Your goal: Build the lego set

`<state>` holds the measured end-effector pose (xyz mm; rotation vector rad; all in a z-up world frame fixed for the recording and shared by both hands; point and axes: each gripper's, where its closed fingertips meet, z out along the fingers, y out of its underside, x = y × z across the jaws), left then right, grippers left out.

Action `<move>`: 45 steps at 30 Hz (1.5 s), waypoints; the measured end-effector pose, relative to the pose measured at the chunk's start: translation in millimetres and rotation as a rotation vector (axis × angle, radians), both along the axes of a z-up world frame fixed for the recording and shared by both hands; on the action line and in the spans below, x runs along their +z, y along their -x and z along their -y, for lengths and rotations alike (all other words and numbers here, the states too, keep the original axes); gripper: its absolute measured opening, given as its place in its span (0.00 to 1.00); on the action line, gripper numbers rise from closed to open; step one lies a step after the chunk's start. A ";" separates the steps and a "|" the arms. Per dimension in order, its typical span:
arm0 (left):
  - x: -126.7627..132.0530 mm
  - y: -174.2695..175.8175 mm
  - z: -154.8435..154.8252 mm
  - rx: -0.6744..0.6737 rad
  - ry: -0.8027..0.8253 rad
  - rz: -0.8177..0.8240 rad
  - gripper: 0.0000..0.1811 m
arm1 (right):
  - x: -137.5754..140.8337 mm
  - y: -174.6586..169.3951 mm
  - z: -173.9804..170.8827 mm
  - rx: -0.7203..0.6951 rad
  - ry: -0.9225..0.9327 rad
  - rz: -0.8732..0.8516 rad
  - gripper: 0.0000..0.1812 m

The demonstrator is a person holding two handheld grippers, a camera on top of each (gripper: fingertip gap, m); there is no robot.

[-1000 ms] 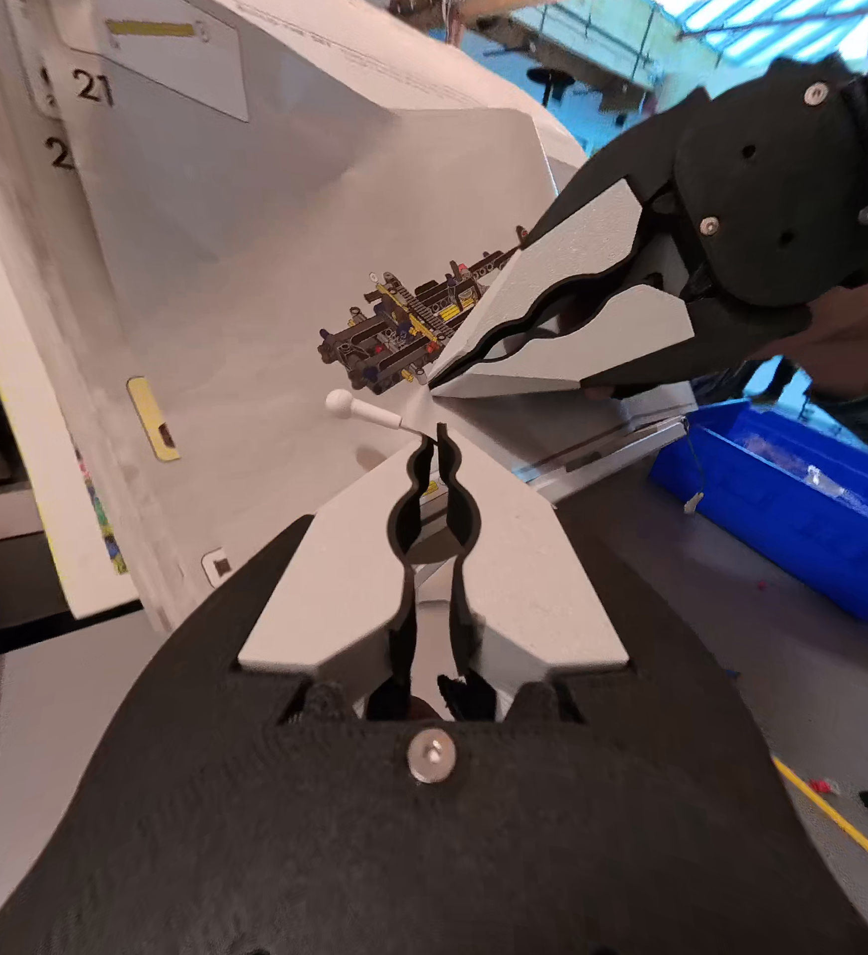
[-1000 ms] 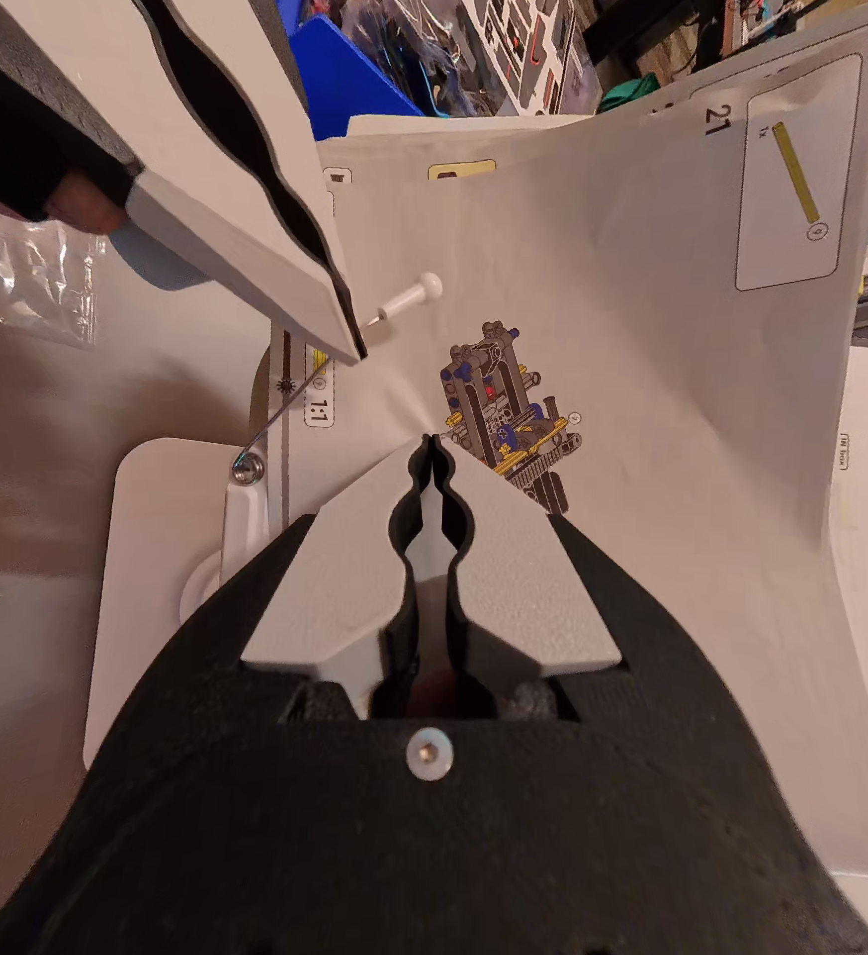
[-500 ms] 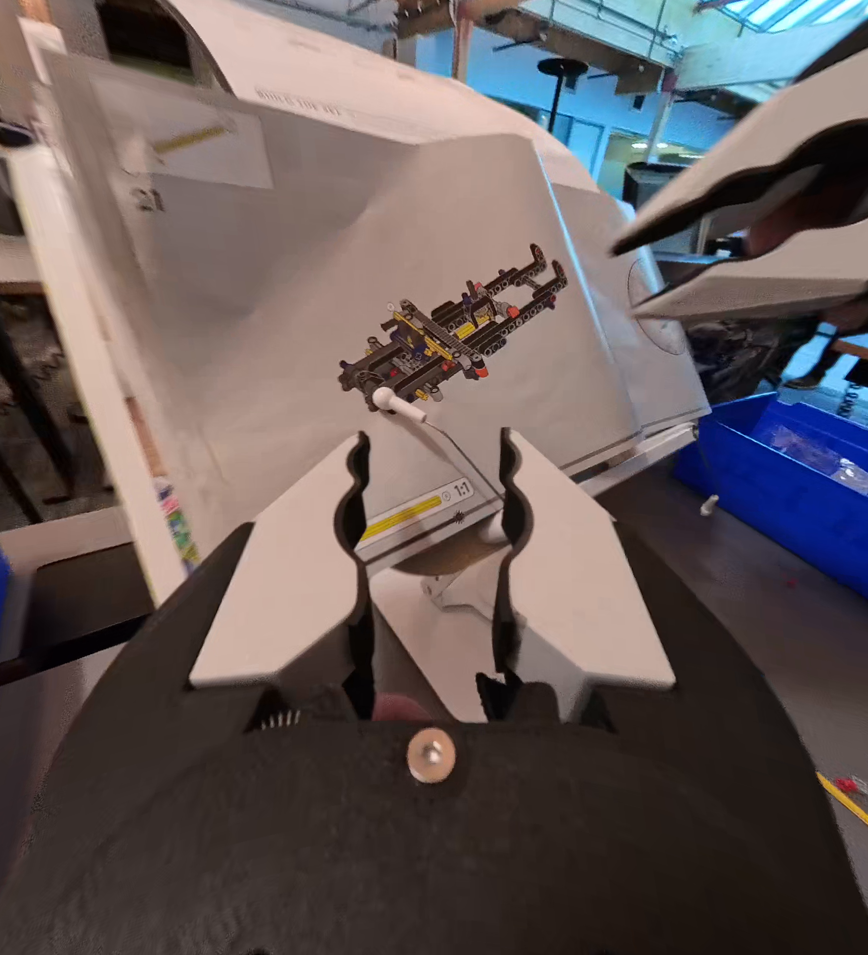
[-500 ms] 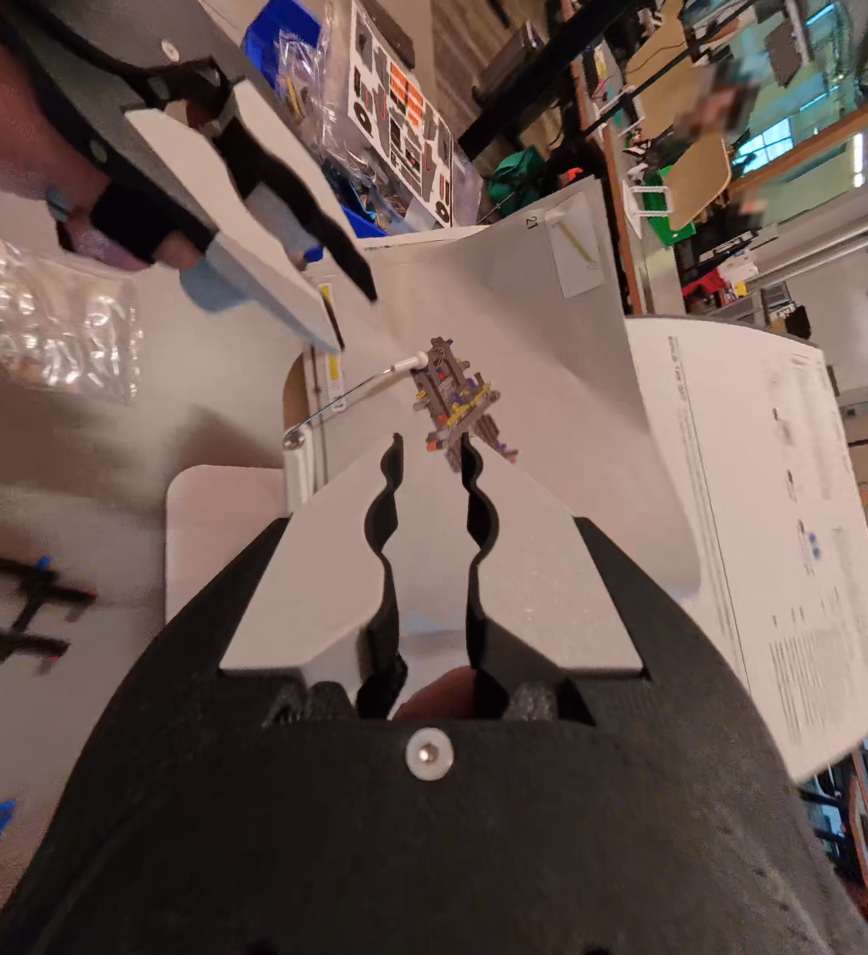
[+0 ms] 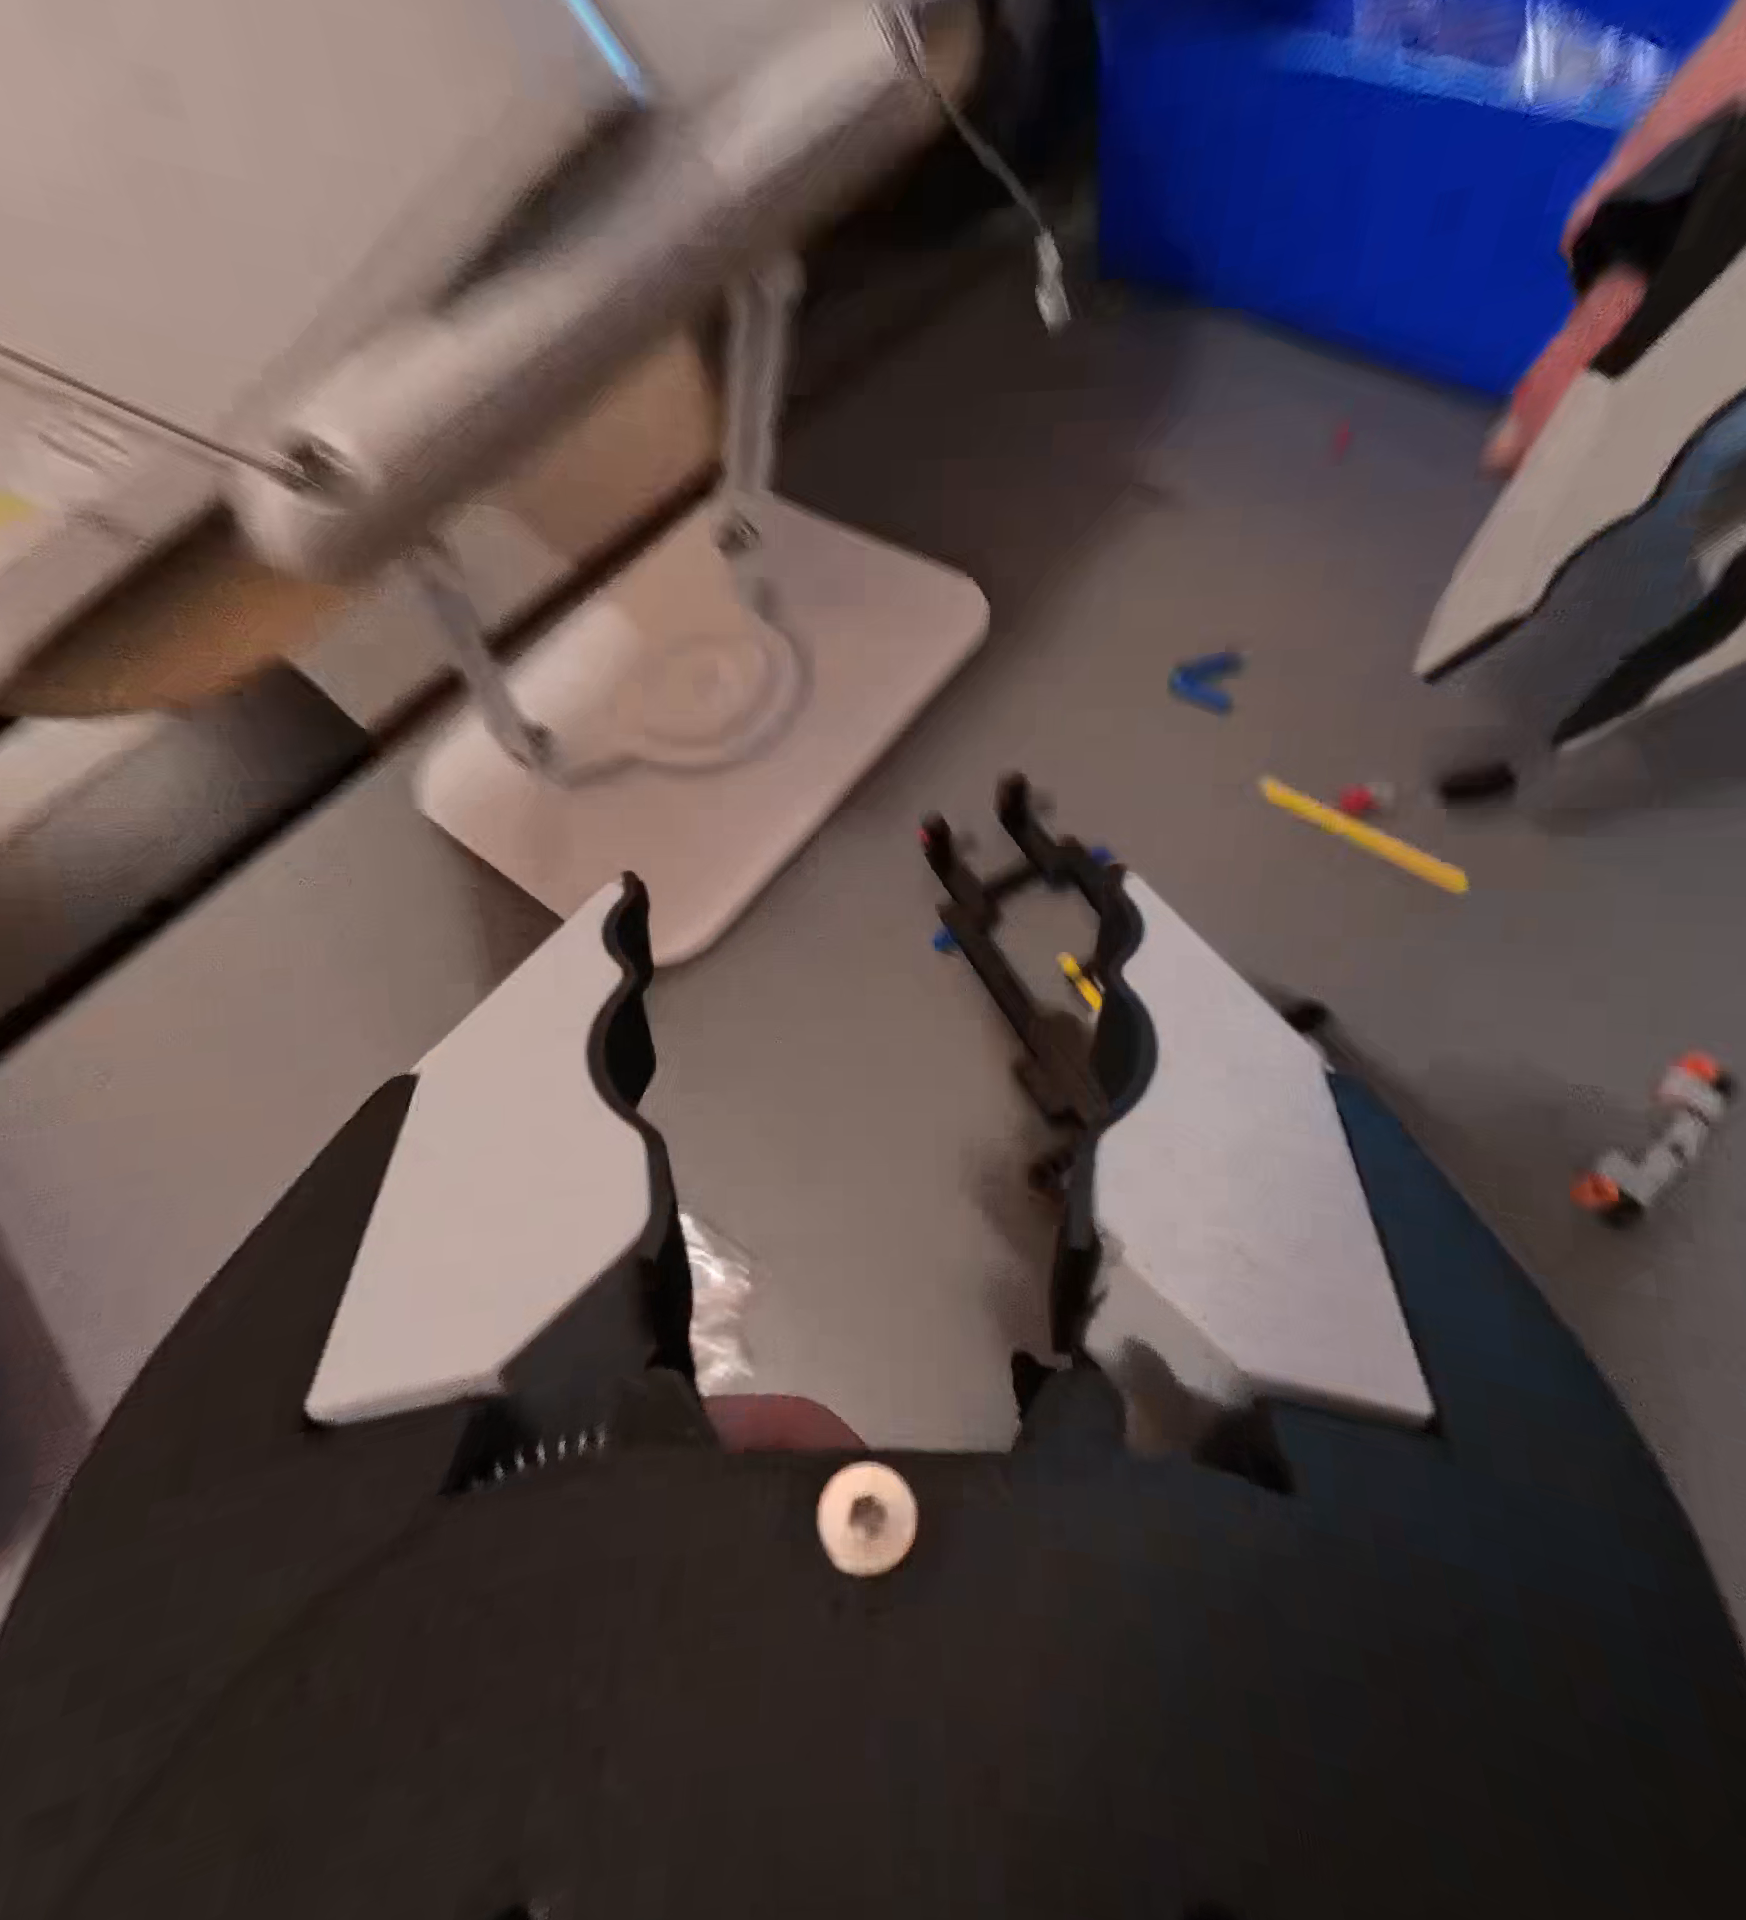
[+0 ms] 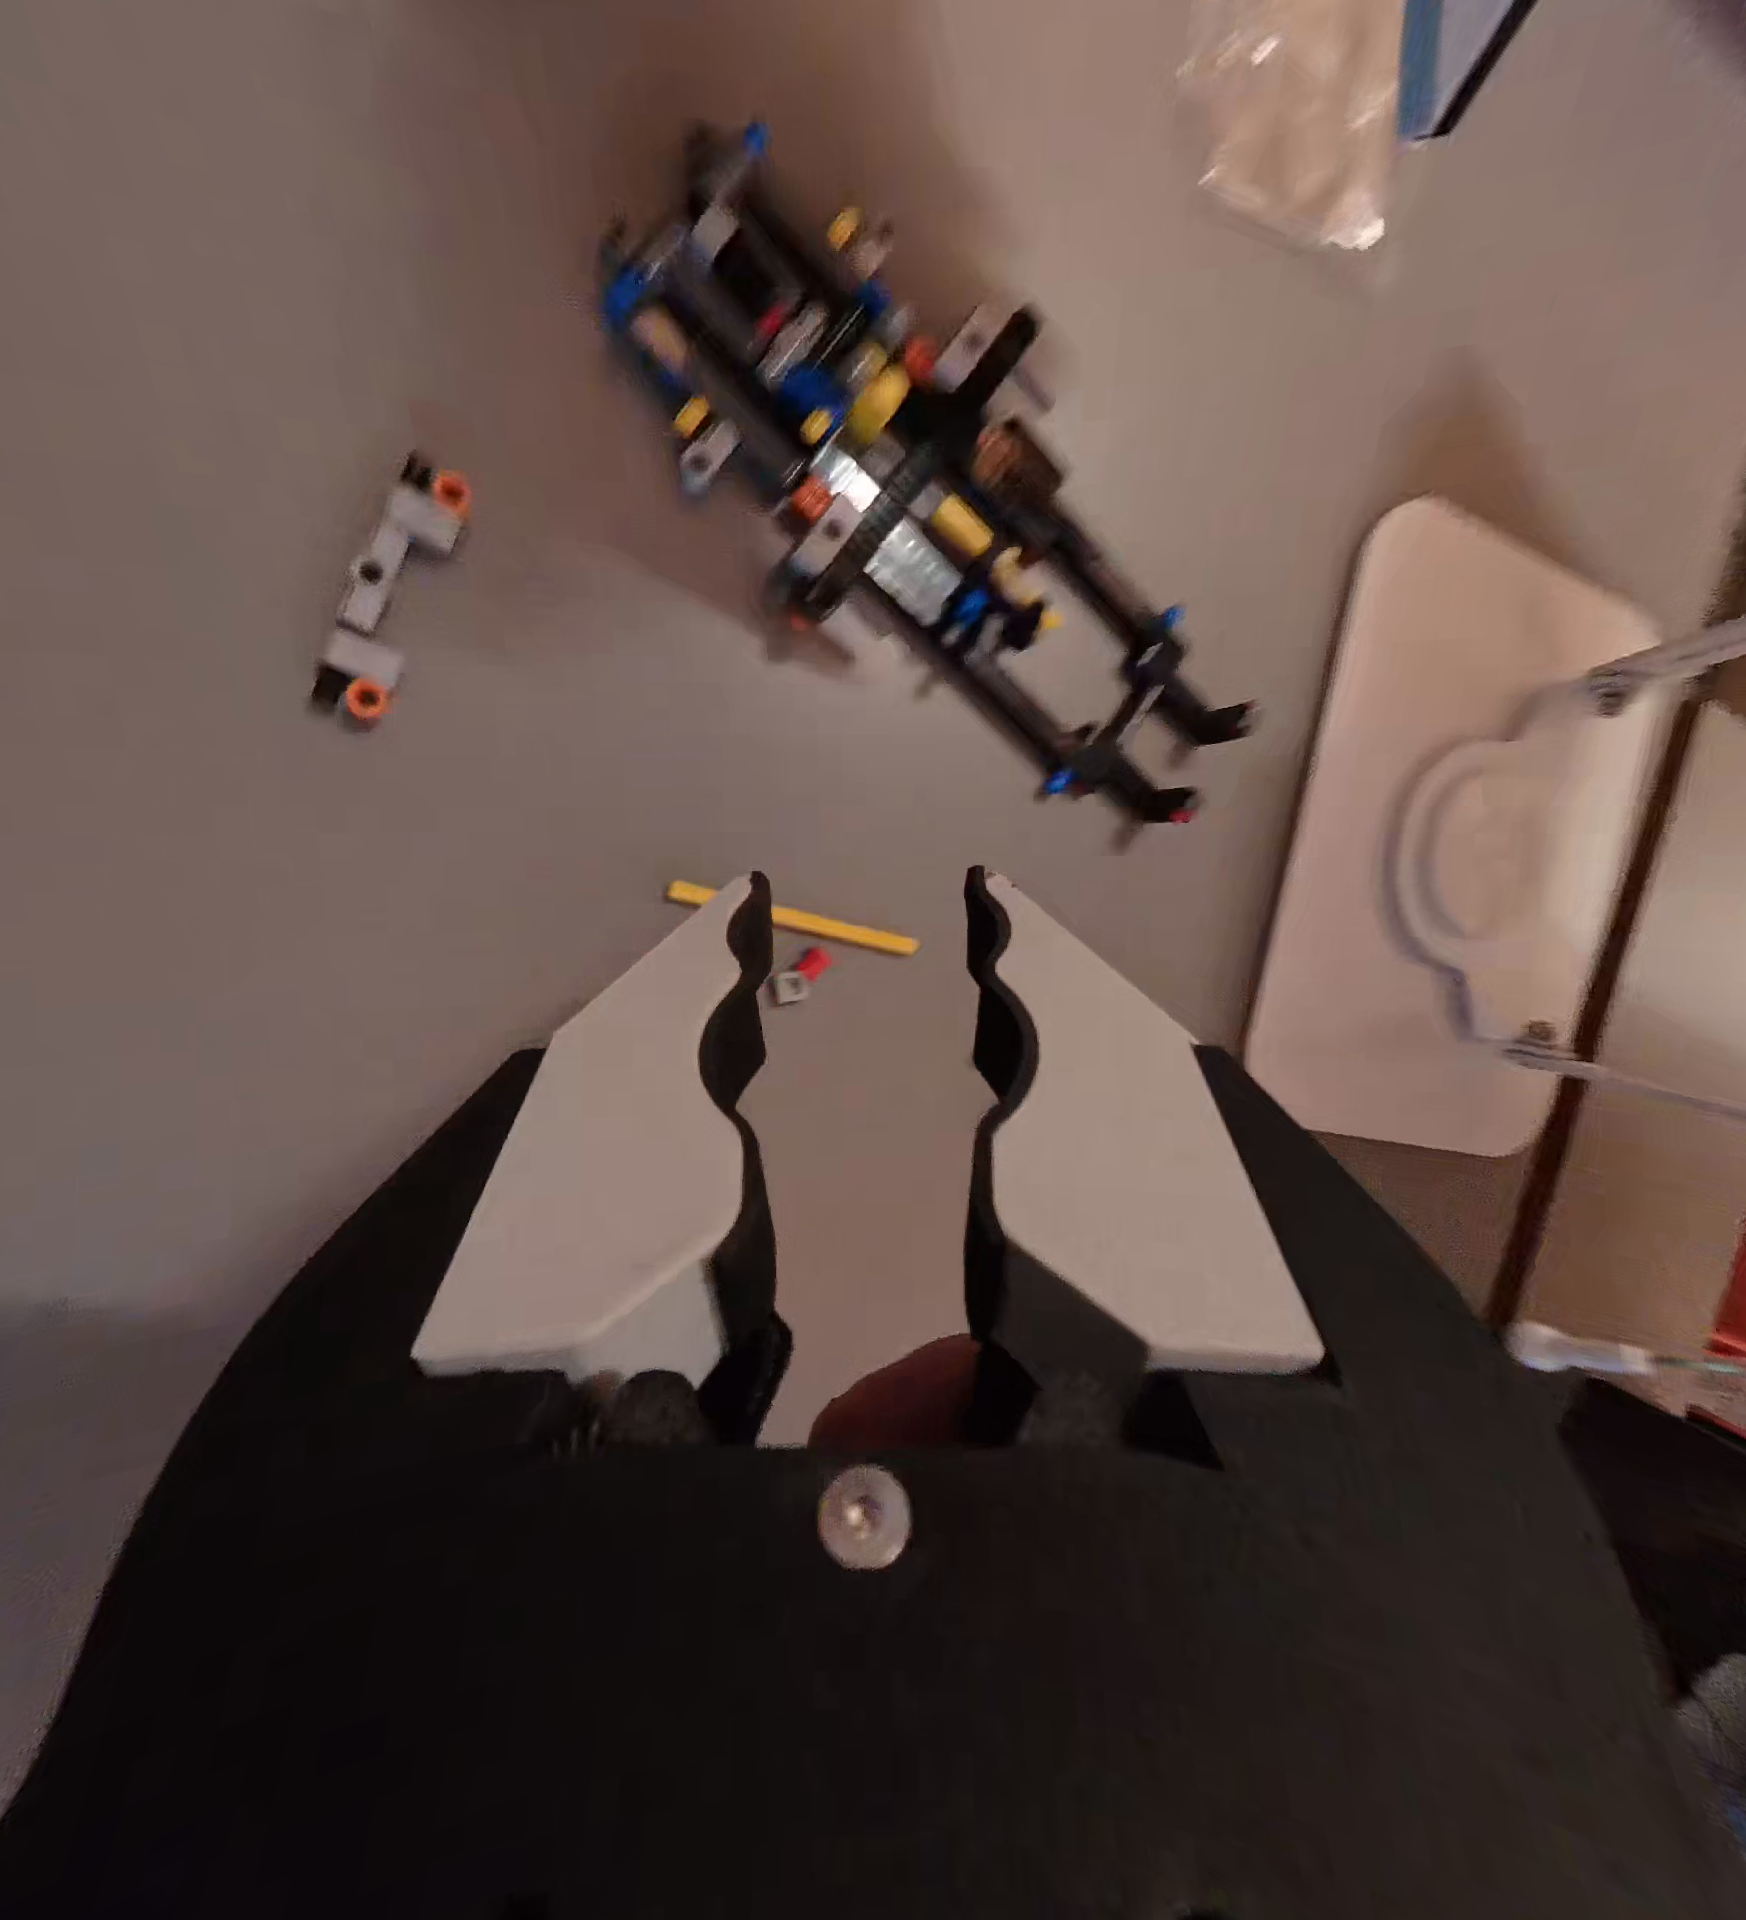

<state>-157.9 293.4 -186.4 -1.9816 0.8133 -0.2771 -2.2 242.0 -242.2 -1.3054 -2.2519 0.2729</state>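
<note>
Two tongs agape, left tongs [image 5: 874, 899], right tongs [image 6: 864, 888], no legible writing

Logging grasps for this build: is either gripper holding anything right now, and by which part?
Nothing is held. The left gripper and right gripper both have open, empty jaws above the table; the lego chassis lies untouched.

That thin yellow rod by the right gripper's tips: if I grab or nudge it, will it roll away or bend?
The yellow rod lies flat on the table, long and very thin, so it probably rolls or skids if nudged sideways. It looks like rigid plastic, likely stiff and light. The right gripper is open above it; a grip across its middle seems safest.
</note>
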 end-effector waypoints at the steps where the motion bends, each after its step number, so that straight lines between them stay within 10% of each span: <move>1: -15.8 -8.4 7.4 -0.022 0.045 -0.029 0.47 | -12.9 -4.3 1.5 0.007 -0.007 0.024 0.22; 14: -123.0 -48.9 68.6 -0.120 0.310 -0.191 0.53 | -70.4 -12.1 10.7 0.126 0.133 0.111 0.20; 21: -122.0 -51.9 70.0 -0.090 0.301 -0.133 0.52 | -73.3 -14.5 14.7 0.043 0.200 0.075 0.02; 45: -115.4 -47.4 105.7 -0.096 0.193 -0.049 0.51 | -72.9 -20.4 17.6 -0.144 0.143 -0.014 0.02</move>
